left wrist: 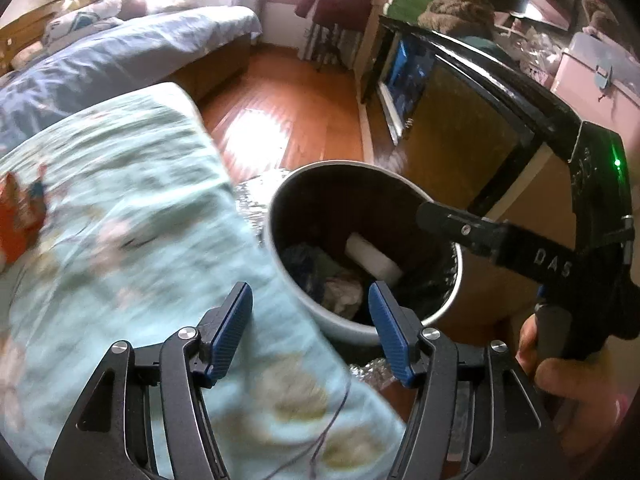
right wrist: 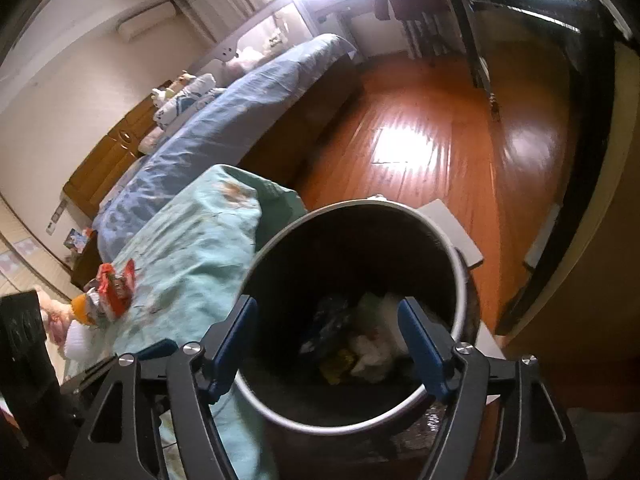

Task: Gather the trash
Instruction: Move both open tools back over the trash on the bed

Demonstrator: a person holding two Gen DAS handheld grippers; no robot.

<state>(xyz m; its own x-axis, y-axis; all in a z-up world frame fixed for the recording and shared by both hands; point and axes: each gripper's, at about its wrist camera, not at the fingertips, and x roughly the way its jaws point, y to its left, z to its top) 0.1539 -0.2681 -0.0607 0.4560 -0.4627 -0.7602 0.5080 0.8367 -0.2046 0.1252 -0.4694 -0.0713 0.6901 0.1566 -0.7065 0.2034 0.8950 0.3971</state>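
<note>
The left tongs (left wrist: 310, 330) stand apart with nothing between their blue pads, held over the near edge of the bin (left wrist: 362, 248), whose rim lies at about one o'clock from them. The right tongs (right wrist: 326, 344) are spread wide and empty too, straddling the mouth of the bin (right wrist: 356, 308) from above. In the left wrist view the right tool reaches in from three o'clock over the bin's rim, gripped by a hand (left wrist: 568, 364) at the lower right.

Inside the bin lies trash (right wrist: 360, 344): crumpled white paper, a dark blue wrapper, something yellow-green, and a white block (left wrist: 372, 256).

Just beside the bin at nine o'clock is a surface draped in a pale green flowered cloth (right wrist: 192, 248). On it, at the far left, rest a red-orange snack wrapper (right wrist: 116, 288) and a white crumpled piece (right wrist: 80, 340), well apart from the bin. Beyond, at eleven o'clock, stands a bed (right wrist: 224, 120) with blue bedding; wooden floor (right wrist: 420, 128) fills twelve to two o'clock.
</note>
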